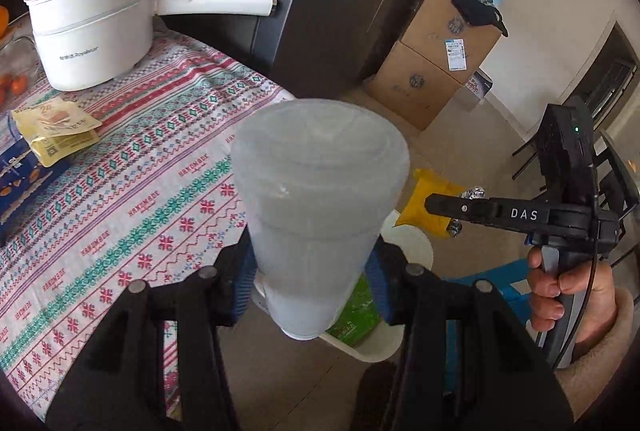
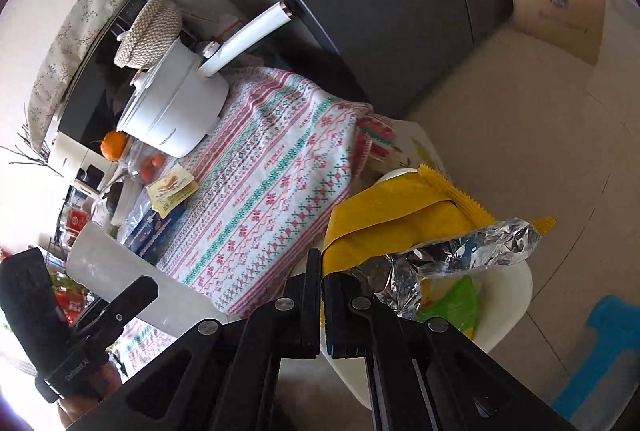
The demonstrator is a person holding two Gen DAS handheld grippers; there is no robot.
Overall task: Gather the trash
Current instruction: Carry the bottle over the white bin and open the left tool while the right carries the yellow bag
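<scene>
A patterned tablecloth [image 1: 160, 159] covers the table, bearing a white pot [image 1: 92, 35] and yellow packets [image 1: 56, 129].

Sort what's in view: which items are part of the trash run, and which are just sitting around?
Part of the job:
- frosted plastic cup in left gripper
- yellow wrapper in right gripper
- white bin

Just sitting around:
- white electric pot
- snack packets
- oranges
- cardboard boxes

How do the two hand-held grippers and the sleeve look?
Both grippers are black with silver rivets. The left gripper has blue pads on its fingers. The right gripper reads "DAS", shows a green light and a black cable. The sleeve is beige fleece.
</scene>
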